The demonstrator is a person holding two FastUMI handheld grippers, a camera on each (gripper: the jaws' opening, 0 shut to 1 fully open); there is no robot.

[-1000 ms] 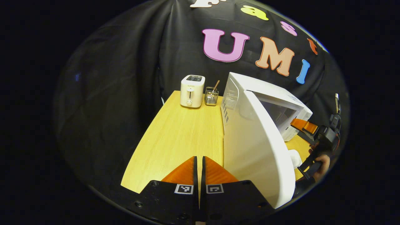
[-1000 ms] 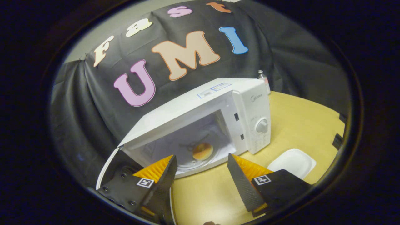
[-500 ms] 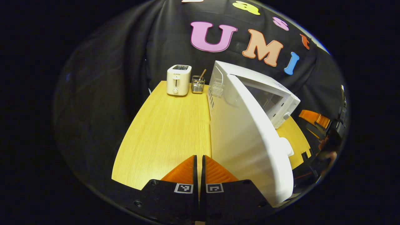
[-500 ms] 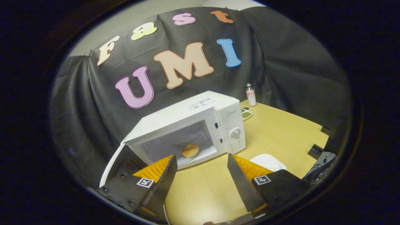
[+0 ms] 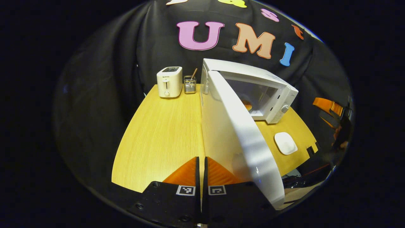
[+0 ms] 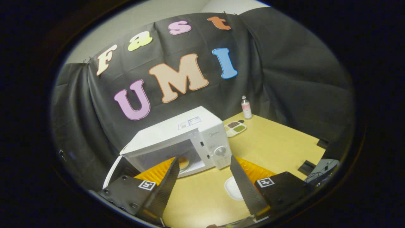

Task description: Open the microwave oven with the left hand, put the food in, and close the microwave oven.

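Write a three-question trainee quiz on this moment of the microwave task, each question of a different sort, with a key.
1. True or false: the microwave door stands open.
2. Multiple choice: where is the bun? A on the white plate; B inside the microwave; C between the right gripper fingers.
3. Fill in: beside the toaster stands a wire ____ with a stick in it.

Key: 1 true; 2 B; 3 basket.
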